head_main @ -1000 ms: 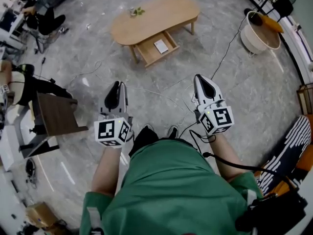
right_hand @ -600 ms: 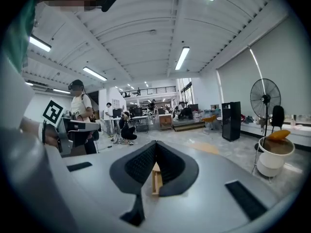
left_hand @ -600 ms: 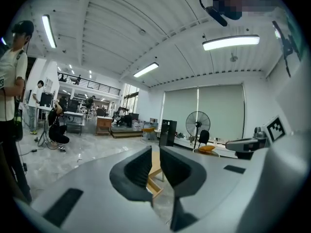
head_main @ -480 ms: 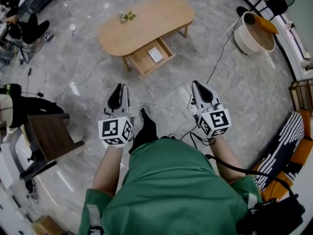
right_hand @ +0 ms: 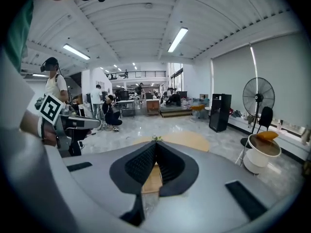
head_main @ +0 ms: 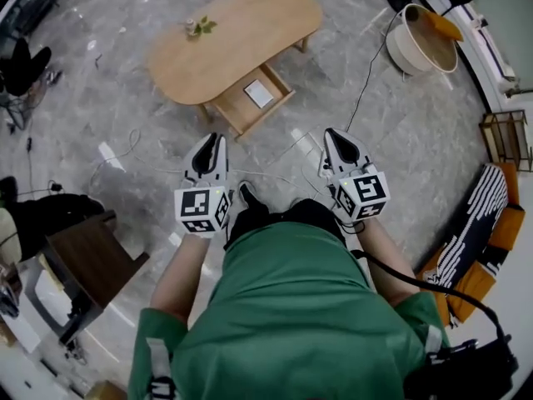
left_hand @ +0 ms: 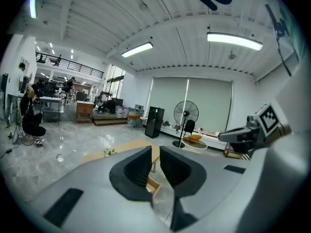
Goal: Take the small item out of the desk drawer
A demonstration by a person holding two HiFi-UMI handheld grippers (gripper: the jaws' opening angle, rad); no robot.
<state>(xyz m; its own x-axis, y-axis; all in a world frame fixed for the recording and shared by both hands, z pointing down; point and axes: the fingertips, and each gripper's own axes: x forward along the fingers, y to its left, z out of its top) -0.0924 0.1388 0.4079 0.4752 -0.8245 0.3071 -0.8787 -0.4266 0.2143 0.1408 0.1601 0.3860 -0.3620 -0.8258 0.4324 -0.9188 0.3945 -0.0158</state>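
Head view: the small white item (head_main: 258, 94) lies in the open drawer (head_main: 236, 117) under the wooden counter (head_main: 241, 36), well ahead of both claws. Left claw (head_main: 213, 140) stands slightly parted and empty; right claw (head_main: 335, 134) is clenched on nothing.

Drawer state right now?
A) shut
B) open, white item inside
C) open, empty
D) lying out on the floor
B: in the head view the drawer is pulled out from under the table, and a flat white item lies in it.
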